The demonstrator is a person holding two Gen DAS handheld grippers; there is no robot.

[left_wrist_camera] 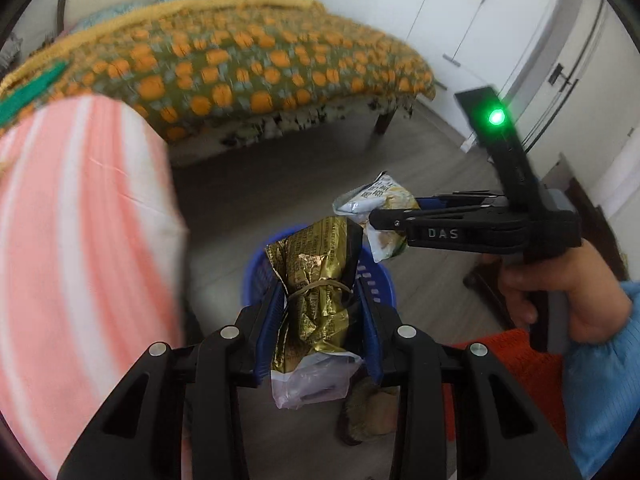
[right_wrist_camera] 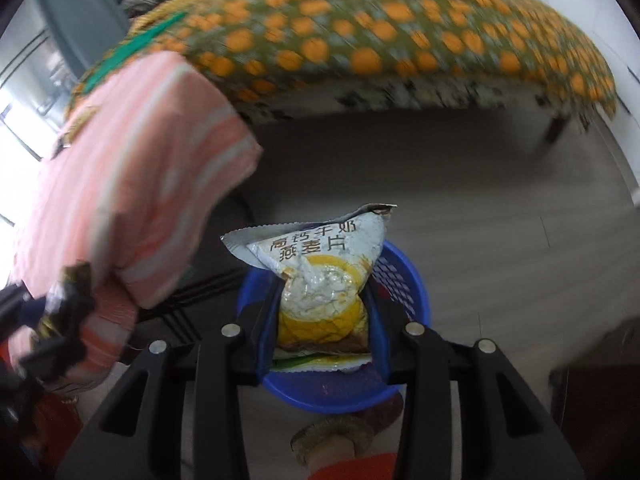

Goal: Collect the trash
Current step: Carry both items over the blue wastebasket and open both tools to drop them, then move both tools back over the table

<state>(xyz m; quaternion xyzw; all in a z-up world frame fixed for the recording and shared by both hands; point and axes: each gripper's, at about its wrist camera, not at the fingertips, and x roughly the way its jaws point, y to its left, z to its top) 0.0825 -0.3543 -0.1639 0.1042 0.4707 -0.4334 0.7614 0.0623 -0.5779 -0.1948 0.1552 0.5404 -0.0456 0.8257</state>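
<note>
So both tools are right above the blue basket point(right_wrist_camera: 404, 280) on the floor. Left tool point(left_wrist_camera: 318, 300) is pinching a gold wrapper point(left_wrist_camera: 316, 280), right tool point(right_wrist_camera: 324, 304) is pinching a white and yellow oatmeal packet point(right_wrist_camera: 320, 276). Bed point(left_wrist_camera: 248, 64) sits behind the basket.

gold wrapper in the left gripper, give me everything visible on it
The gold wrapper is crinkled metallic foil with small dark print and a black strip down one side. A rubber band cinches its middle. A clear, whitish plastic piece hangs from its lower end. It stands roughly upright, clamped between the blue pads of the left gripper, which is shut on it. It hangs in the air above the blue basket, not touching it as far as the left wrist view shows.
</note>
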